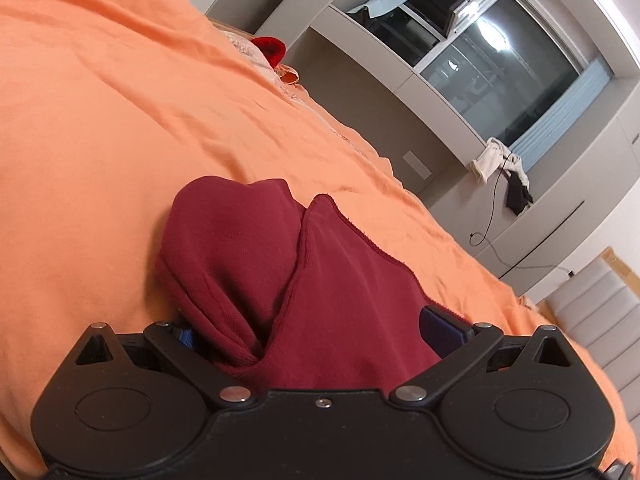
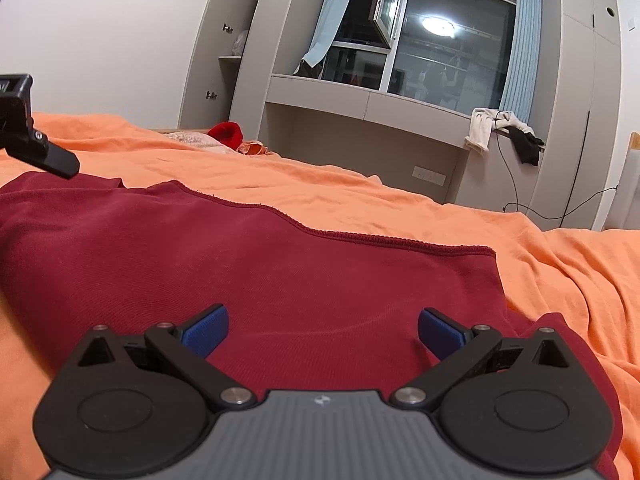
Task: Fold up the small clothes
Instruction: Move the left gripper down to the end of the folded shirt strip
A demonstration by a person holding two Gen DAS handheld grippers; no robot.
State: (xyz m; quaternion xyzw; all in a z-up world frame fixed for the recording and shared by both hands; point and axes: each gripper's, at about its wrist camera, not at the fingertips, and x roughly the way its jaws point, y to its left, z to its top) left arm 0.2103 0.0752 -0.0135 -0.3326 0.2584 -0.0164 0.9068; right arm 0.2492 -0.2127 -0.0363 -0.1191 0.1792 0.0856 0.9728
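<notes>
An orange bedsheet point(image 2: 360, 200) is covering the bed and filling most of both views, with a dark window point(image 2: 440, 48) and grey cabinets sitting beyond it toward twelve o'clock. The dark red garment point(image 2: 248, 272) is lying on the sheet, mostly flat in the right wrist view, its hemmed edge running from ten o'clock toward three o'clock.

The right gripper point(image 2: 323, 334) is hovering low over the near part of the cloth with its blue pads point(image 2: 206, 330) standing spread wide apart, gripping nothing. The left gripper point(image 1: 304, 332) is sitting among bunched folds of the dark red garment point(image 1: 256, 264); cloth is piling up between its fingers, and one blue pad point(image 1: 438, 330) is showing at three o'clock, well apart from the other side, so it appears spread rather than pinching. From the right wrist, the left gripper's black finger point(image 2: 48, 156) is poking in at nine o'clock, above the garment's far-left part.

The step in hand seems to be taking hold of the cloth to start a fold. To do it well, each gripper should be closing on a single clean edge or corner, not a wad, then be lifting evenly so the hem lands straight.
</notes>
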